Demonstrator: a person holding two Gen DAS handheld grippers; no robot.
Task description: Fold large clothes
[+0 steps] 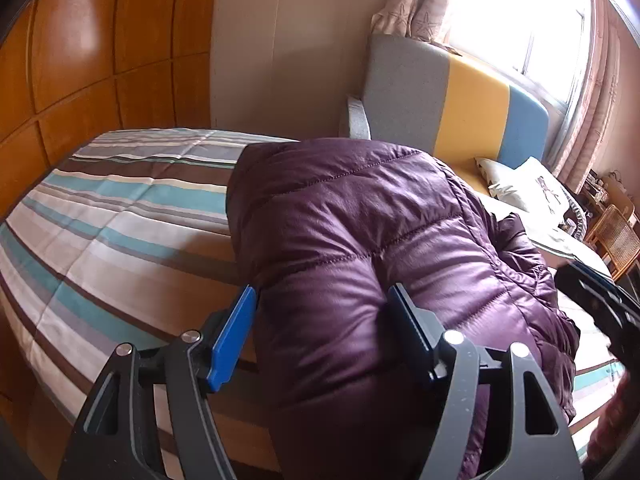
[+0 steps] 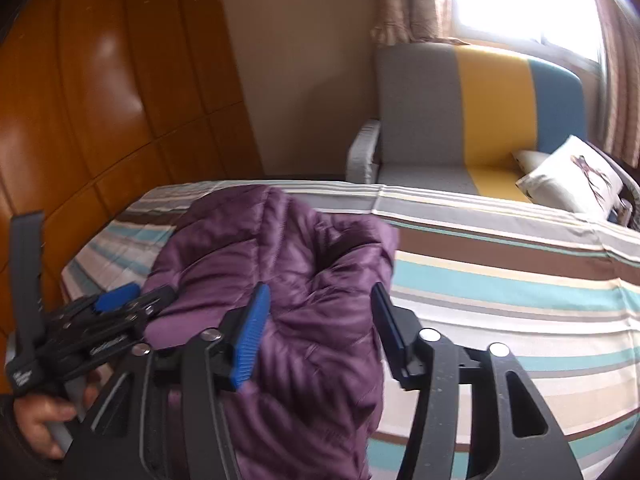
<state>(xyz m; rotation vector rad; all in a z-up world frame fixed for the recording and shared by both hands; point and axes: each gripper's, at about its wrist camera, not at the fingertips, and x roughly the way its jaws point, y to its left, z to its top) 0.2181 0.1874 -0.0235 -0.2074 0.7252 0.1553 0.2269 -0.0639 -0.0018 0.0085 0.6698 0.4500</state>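
Note:
A purple quilted down jacket (image 1: pixel 360 240) lies bunched on the striped bedspread (image 1: pixel 120 220). My left gripper (image 1: pixel 320 328) is wide open, its blue pads (image 1: pixel 236 332) on either side of a thick fold of the jacket without pinching it. In the right wrist view the jacket (image 2: pixel 280 264) is a rumpled mound near the bed's left side. My right gripper (image 2: pixel 316 328) is open around its near end. The left gripper (image 2: pixel 116 300) shows at the left of that view, and the right gripper (image 1: pixel 600 300) at the right edge of the left wrist view.
The striped bed (image 2: pixel 500 288) stretches to the right. A grey, yellow and blue sofa (image 1: pixel 460 108) with white pillows (image 1: pixel 524 184) stands behind it under a bright window. Wooden wardrobe panels (image 1: pixel 100 60) line the left. A wicker chair (image 1: pixel 616 236) stands far right.

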